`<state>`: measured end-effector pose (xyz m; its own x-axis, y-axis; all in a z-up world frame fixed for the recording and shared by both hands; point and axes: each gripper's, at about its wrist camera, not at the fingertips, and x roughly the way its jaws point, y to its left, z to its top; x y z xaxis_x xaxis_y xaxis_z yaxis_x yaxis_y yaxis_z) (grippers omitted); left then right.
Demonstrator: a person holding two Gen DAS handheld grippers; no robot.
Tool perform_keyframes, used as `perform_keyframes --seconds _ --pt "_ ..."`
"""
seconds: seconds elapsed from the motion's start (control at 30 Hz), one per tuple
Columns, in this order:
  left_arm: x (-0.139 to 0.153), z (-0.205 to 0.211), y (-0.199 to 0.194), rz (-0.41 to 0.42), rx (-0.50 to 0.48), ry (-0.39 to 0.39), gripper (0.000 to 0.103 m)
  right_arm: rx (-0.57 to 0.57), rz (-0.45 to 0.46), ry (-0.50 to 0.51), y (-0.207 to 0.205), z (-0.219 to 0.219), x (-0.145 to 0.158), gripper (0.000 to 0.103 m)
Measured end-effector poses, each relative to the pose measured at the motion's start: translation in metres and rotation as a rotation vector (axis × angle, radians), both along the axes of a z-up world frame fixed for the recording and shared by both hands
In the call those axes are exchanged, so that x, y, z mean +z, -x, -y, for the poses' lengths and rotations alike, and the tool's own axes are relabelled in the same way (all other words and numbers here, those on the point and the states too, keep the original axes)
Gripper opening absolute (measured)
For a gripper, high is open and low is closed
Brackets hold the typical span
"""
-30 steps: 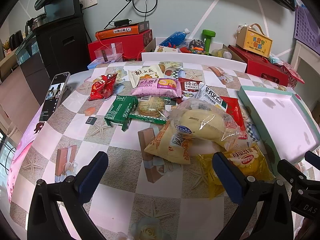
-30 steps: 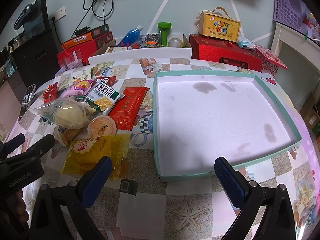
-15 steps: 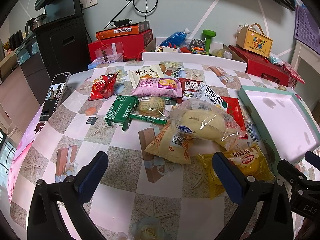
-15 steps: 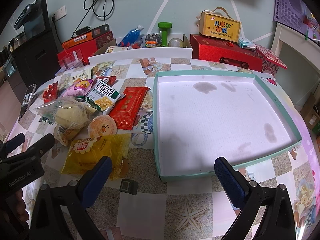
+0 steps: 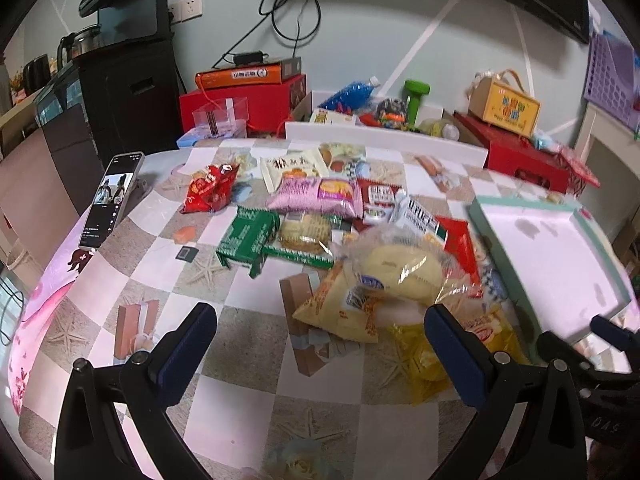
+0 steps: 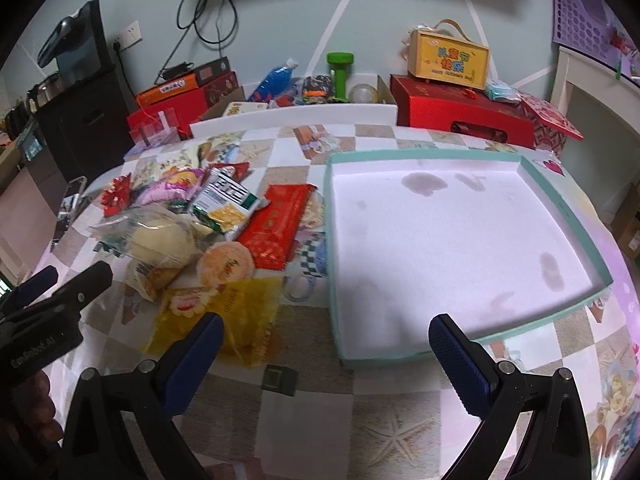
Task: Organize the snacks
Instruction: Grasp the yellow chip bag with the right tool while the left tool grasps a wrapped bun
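The left gripper (image 5: 320,334) is held with fingers spread wide and empty; the snacks (image 5: 340,232) are heaped on the table (image 5: 248,332) ahead of and between its fingers, a clear bun bag (image 5: 396,268) nearest its right finger. The right gripper (image 6: 326,338) is likewise spread and empty; a yellow packet (image 6: 236,312) lies just beyond its left finger, and the teal tray (image 6: 568,208) is seen ahead of its right finger.

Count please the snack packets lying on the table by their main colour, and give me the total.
Red packets: 3
Green packets: 2
White packets: 2
Yellow or orange packets: 3
Pink packet: 1
Clear bag of bread: 1
Total: 12
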<state>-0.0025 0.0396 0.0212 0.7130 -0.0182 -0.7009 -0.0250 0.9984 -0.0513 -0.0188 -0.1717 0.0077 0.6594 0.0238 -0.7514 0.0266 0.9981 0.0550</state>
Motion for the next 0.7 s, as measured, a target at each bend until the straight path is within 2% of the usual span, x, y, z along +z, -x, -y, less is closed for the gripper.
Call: perform_keyframes --seconds 0.17,0.33,0.47,0.7 --pt "0.002 -0.009 -0.006 -0.004 0.021 0.053 0.103 0.054 0.006 -0.017 -0.004 -0.017 0.0 0.103" --pt "0.002 -0.011 -0.021 -0.112 0.018 0.048 0.103 0.12 0.003 -0.035 -0.008 -0.039 -0.003 0.103" --pt "0.004 -0.009 -0.032 -0.165 0.004 0.072 0.103 0.152 -0.008 -0.045 -0.012 -0.05 -0.008 0.103" --pt "0.008 0.006 -0.048 -0.206 -0.045 0.172 0.103 0.151 -0.061 -0.072 -0.025 -0.054 -0.026 0.103"
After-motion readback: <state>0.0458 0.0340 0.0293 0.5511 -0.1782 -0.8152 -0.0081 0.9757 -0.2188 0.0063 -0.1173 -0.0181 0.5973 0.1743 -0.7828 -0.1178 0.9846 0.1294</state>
